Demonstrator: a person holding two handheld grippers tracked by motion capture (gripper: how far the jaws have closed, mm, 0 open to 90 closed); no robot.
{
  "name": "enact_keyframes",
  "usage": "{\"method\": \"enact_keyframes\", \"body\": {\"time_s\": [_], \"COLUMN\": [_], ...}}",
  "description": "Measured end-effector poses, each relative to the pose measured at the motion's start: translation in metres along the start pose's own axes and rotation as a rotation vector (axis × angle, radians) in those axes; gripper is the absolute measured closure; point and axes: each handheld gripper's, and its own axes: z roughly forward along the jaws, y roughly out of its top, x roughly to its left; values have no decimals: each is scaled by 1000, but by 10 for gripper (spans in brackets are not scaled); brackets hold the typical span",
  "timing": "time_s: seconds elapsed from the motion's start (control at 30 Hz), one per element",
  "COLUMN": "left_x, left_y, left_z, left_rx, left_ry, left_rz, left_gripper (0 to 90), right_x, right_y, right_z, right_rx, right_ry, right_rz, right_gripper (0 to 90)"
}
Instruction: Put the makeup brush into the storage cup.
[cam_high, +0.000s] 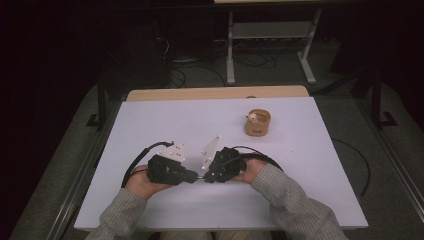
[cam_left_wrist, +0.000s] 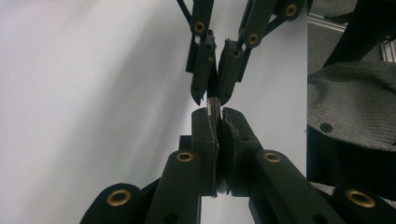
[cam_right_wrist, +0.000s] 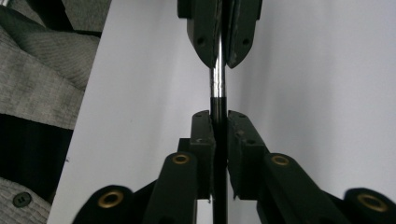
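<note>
Gripping one thin metal rod (cam_right_wrist: 218, 86) from both ends | left gripper (cam_high: 192, 176) and right gripper (cam_high: 206, 177) clamped tight on it, tip to tip, probably to pull or twist | near-centre above worktop (cam_high: 165, 120) | wooden cup (cam_high: 257, 123) far right, untouched

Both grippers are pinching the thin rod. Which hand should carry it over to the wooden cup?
Probably the right. The right gripper sits on the cup's side with open table between, and it already clamps the rod's dark end. The left gripper would have to cross over it.
</note>
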Motion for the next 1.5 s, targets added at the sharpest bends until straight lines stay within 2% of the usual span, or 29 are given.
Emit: {"method": "enact_keyframes", "body": {"time_s": [0.07,0.13,0.17,0.23,0.33,0.53,0.67,0.73,0.9,0.97,1.1,1.2,1.3,1.4,1.5], "left_x": [0,0,-1,-3,-2,1,3,4,5,6,5,4,3,2,-1], "left_y": [-1,-1,-2,-2,-3,-3,-2,-2,-2,-2,0,1,4,5,6], "left_z": [0,-1,-2,-2,-1,-1,-2,-3,-4,-4,-3,-3,-4,-3,-2], "left_rx": [-12,-27,-39,-40,-42,-60,-64,-72,-81,-65,-48,-32,-6,7,6], "left_ry": [-4,-3,0,5,8,-20,-18,-22,-26,-24,-11,-1,11,17,23], "left_rz": [-5,-9,-6,-3,-15,-41,-41,-69,-80,-65,-66,-54,-45,-31,-29], "left_gripper": [841,824,792,703,666,681,771,828,839,841,842,842,843,842,842], "right_x": [0,2,0,1,3,4,5,6,6,7,7,7,9,8,7], "right_y": [-1,-4,-4,-8,-14,-17,-15,-15,-14,-12,-11,-9,-8,-5,-5], "right_z": [1,2,3,3,3,-1,-1,-1,-2,-1,2,0,-5,-6,-5], "right_rx": [-12,-25,-47,-86,-144,-189,-189,-190,-196,-184,-164,-141,-122,-83,-73], "right_ry": [1,16,12,18,5,-42,-58,-61,-75,-78,-84,-103,-107,-87,-76], "right_rz": [-11,8,-7,15,34,34,18,12,11,10,7,21,29,40,36], "right_gripper": [823,828,828,829,829,829,829,829,829,827,820,752,741,783,813]}}
